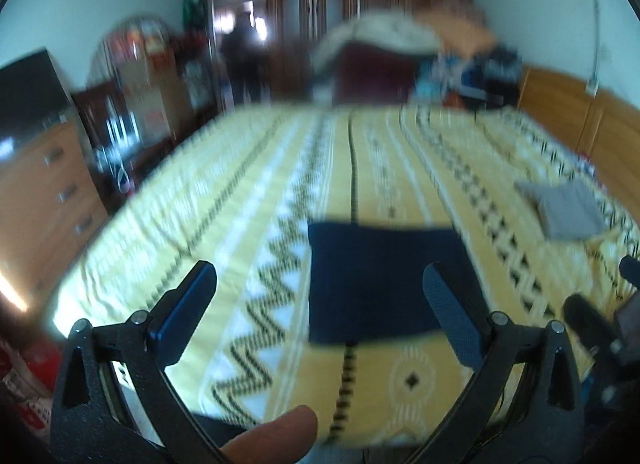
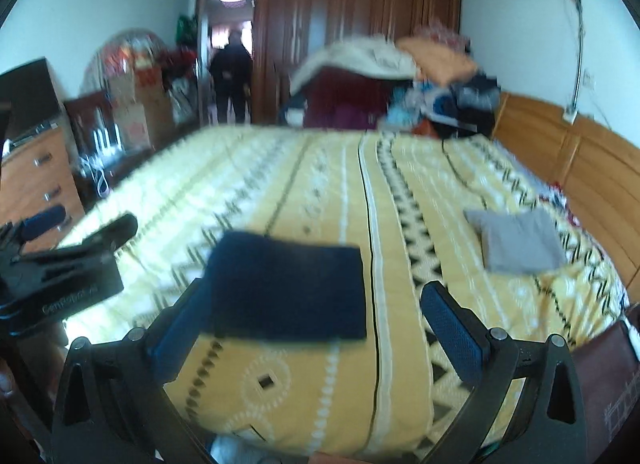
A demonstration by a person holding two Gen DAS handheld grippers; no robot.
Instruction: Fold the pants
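Both grippers spread wide, empty, hovering over the near edge of the bed.

Left gripper (image 1: 320, 304) and right gripper (image 2: 316, 324): fingers apart, nothing between the pads. Just past them the dark navy pants (image 2: 288, 288) lie flat as a folded rectangle on the yellow patterned bedspread (image 2: 320, 192), clear of both tools. Further right, a folded grey garment (image 2: 518, 240). At the far end, a clothes pile (image 2: 400, 80), then the brown wardrobe (image 2: 352, 16). Frames are motion-blurred.
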